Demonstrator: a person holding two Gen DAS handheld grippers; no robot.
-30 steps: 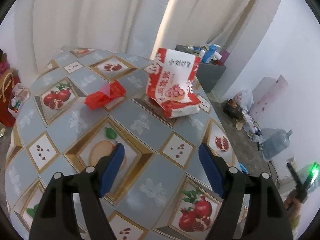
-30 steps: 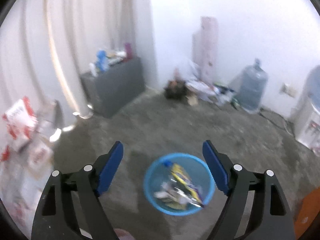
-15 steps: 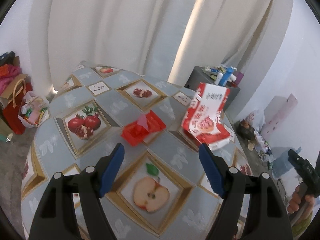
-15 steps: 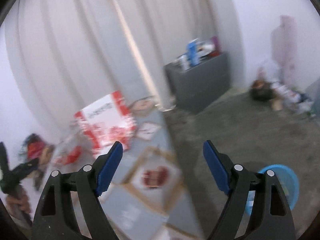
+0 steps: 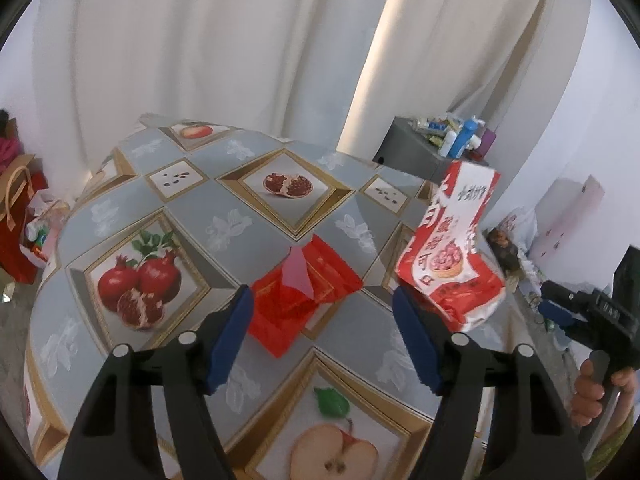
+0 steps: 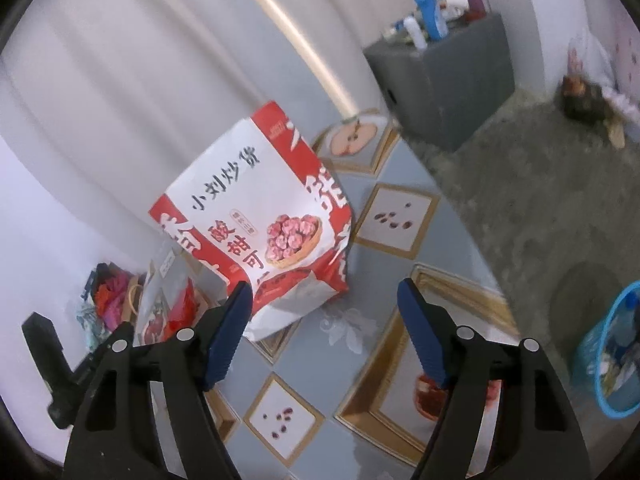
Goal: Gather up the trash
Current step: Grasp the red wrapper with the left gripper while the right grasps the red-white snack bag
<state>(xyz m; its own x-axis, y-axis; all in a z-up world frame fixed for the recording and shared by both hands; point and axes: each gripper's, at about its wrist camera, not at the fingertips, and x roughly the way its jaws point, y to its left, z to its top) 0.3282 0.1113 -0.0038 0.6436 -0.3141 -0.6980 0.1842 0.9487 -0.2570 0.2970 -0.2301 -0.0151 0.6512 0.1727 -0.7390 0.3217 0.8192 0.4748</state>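
Left claw: your left gripper has matte black arms with flat blue pads; its jaws have just been closing a little but gape wide, nothing between the pads.
Right claw: your right gripper is built the same; its jaws have also just been narrowing, still wide apart and holding nothing.
Red wrapper: the crumpled red wrapper lies on the table just beyond the left gripper's pads, glossy thin film, creased, one pale pink flap standing up.
Snack bag: the red-and-white snack bag stands slumped near the table's right edge, its foot folded under; smooth printed paper or plastic, black characters and a picture of red fruit in a bowl. It sits just past the right gripper's left pad.
Table: the table wears a slick grey-and-gold cloth printed with pomegranates and apples.
Bin: the blue mesh basket stands on the rough floor, cut off by the frame's right edge; its contents are blurred.
Hard to read: the wrapper's print cannot be made out.
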